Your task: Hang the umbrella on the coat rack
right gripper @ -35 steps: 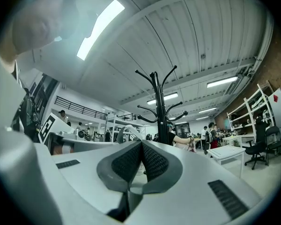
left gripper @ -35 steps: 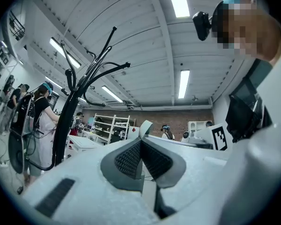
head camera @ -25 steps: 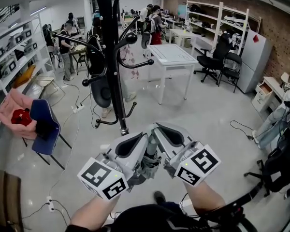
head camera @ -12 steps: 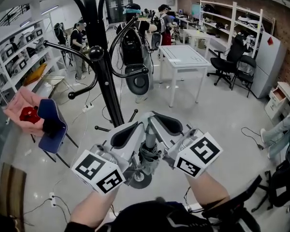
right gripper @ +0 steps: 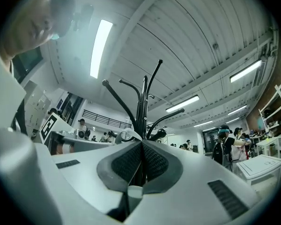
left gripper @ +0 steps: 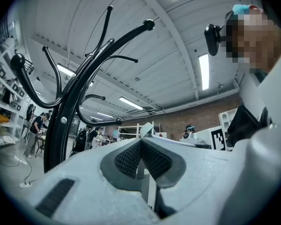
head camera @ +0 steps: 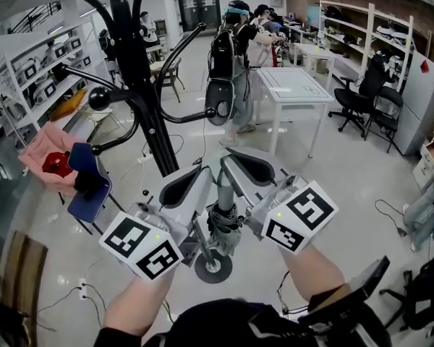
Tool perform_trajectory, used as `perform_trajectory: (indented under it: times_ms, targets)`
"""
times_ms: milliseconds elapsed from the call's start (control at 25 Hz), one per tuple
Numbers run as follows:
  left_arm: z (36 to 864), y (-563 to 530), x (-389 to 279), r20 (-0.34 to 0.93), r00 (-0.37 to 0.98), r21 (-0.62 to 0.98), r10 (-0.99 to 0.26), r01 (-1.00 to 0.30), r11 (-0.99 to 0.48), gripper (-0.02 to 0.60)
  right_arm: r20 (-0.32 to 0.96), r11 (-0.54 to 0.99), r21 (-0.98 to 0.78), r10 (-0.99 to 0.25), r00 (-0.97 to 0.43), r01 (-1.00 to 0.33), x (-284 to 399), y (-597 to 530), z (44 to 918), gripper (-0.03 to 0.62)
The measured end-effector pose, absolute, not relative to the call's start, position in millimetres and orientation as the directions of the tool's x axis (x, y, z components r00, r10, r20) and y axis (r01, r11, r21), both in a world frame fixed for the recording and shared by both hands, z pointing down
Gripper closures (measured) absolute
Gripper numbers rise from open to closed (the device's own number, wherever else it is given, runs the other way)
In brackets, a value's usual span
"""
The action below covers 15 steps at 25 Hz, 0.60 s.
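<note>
In the head view a folded grey-green umbrella stands upright between my two grippers, its pale handle on top. The left gripper and right gripper press in from either side, both shut on it. The black coat rack rises just beyond at upper left, its curved hooks spreading overhead and its round base showing below the umbrella. In the left gripper view the shut left gripper pinches a pale shaft, with the rack at left. In the right gripper view the rack stands behind the shut right gripper.
A blue chair with pink cloth stands left of the rack, with shelving behind it. A white table and office chairs are at right. People with backpacks stand behind. Cables lie on the floor.
I have come closer to the coat rack: it looms larger and its base now sits right under the umbrella. Both grippers have kept their hold on the umbrella.
</note>
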State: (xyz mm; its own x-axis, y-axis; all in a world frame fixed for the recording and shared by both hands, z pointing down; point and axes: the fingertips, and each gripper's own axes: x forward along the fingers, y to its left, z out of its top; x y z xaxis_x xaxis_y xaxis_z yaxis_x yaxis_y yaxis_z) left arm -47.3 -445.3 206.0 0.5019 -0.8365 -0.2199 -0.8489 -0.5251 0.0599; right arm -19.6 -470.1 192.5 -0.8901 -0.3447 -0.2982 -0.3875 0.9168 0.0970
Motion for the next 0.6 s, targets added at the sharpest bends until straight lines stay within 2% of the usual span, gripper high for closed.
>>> perform_trajectory:
  times_ms: [600]
  targets:
    - [191, -483, -55, -0.249, 0.372, 0.04, -0.894, -0.919, -0.393, 0.571, -0.315, 0.957, 0.09, -0.236, -0.92, -0.276, -34, -513, 177, 0.586]
